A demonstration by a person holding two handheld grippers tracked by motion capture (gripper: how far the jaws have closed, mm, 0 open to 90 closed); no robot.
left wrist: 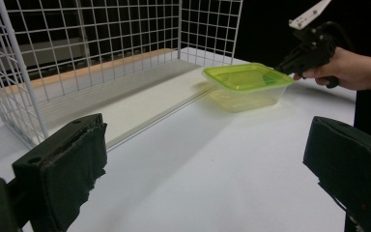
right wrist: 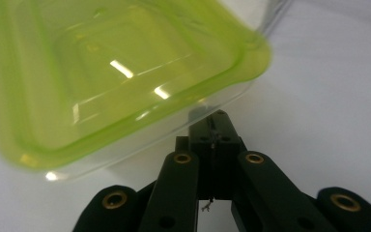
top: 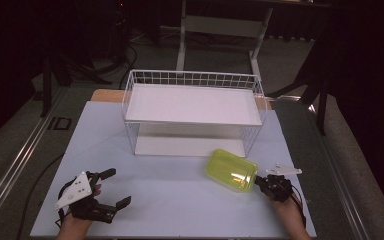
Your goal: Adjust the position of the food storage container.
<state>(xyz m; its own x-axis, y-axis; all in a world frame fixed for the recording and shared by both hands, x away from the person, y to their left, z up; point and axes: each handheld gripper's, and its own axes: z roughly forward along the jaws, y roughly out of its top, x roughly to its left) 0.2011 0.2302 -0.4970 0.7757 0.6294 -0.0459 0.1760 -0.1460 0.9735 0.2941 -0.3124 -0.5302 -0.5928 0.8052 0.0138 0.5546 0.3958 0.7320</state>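
Green-lidded box [top: 231, 169] touches right gripper's [top: 260, 181] closed jaws, before wire rack [top: 192, 80].

The container [top: 231, 170] is a clear rectangular tub with a translucent lime-green lid on top, closed. It sits upright on the white table, just in front of the wire rack's right end. Its near right corner touches the right gripper's closed tips.

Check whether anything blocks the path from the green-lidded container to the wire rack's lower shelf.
Nothing visible does. The container sits just off the rack's open front right corner, with bare lower shelf beyond.
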